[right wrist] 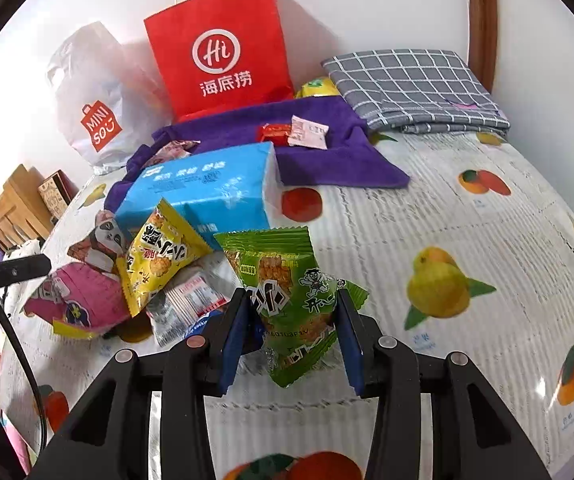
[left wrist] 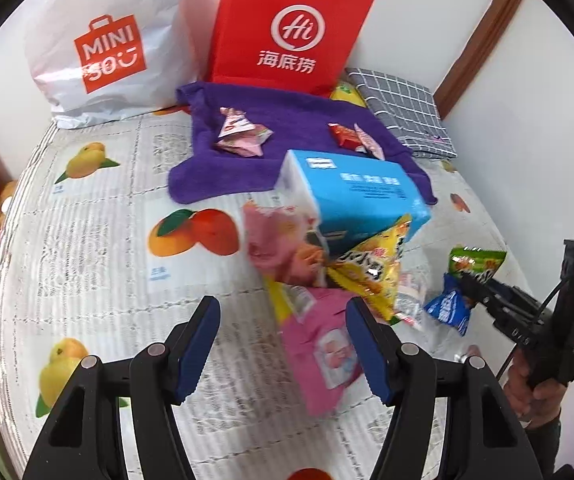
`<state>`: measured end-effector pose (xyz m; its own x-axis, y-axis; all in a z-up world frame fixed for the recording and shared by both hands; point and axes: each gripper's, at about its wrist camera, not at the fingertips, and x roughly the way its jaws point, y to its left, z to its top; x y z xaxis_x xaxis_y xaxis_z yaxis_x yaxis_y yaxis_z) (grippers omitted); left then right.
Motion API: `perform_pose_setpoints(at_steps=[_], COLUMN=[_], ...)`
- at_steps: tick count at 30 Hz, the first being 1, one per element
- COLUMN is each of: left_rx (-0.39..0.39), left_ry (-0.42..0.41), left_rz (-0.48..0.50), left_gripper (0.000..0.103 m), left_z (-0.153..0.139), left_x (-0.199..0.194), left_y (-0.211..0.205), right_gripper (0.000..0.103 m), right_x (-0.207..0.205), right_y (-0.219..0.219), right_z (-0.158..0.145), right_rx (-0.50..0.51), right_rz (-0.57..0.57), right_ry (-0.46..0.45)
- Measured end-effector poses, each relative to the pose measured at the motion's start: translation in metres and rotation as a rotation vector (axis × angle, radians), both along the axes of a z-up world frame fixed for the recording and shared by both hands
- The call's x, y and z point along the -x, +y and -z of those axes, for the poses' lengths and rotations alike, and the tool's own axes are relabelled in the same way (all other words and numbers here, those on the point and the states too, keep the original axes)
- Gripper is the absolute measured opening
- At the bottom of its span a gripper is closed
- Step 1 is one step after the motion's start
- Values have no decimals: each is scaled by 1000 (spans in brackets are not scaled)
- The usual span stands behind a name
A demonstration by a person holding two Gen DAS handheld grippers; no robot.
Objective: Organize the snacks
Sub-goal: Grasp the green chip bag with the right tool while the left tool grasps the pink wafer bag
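My right gripper (right wrist: 293, 320) is shut on a green snack packet (right wrist: 291, 292) and holds it above the table; the packet also shows in the left wrist view (left wrist: 477, 262). My left gripper (left wrist: 283, 344) is open and empty, hovering over a pink snack packet (left wrist: 319, 344). A pile of snacks lies beside a blue box (left wrist: 351, 196), among them a yellow packet (left wrist: 371, 276) and a blue packet (left wrist: 449, 306). The purple cloth (left wrist: 247, 148) carries a pink-white packet (left wrist: 241, 132) and a small red packet (left wrist: 343, 134).
A red Haidilao paper bag (left wrist: 291, 24) and a white Miniso plastic bag (left wrist: 107, 48) stand against the back wall. A folded grey checked cloth (left wrist: 403, 108) lies at the back right. The fruit-print tablecloth (left wrist: 107, 200) covers the table. Wooden furniture (right wrist: 15, 208) stands to the left.
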<state>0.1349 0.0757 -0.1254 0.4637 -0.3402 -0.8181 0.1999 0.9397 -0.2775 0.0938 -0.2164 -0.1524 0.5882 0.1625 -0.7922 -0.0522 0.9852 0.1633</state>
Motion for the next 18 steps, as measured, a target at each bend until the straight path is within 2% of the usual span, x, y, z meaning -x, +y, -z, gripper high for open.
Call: perform_pose_setpoints(at_steps=[4,10,12,15,18], left_rx=[-29,-65,-72,-66,-57], left_ry=[-15,21,36,50,75], left_rz=[-13,-25,-31,-35,-32], left_gripper=[63,63,63,63,60], left_z=[-2,13,19,27,34], left_x=[-10,-35,-44,-54,-62], left_y=[-13,-28,-30,-33,-35], right_gripper=[43,47,49,63,64], right_x=[-2,-10,-11,-13,-17], right_y=[2,6,5,-2,-9], right_z=[7,12,11,11,12], right_rx=[12,45,47,39,23], right_rz=[-29,-66,-74,-72,-55], right_ry=[34,52,51,54,57])
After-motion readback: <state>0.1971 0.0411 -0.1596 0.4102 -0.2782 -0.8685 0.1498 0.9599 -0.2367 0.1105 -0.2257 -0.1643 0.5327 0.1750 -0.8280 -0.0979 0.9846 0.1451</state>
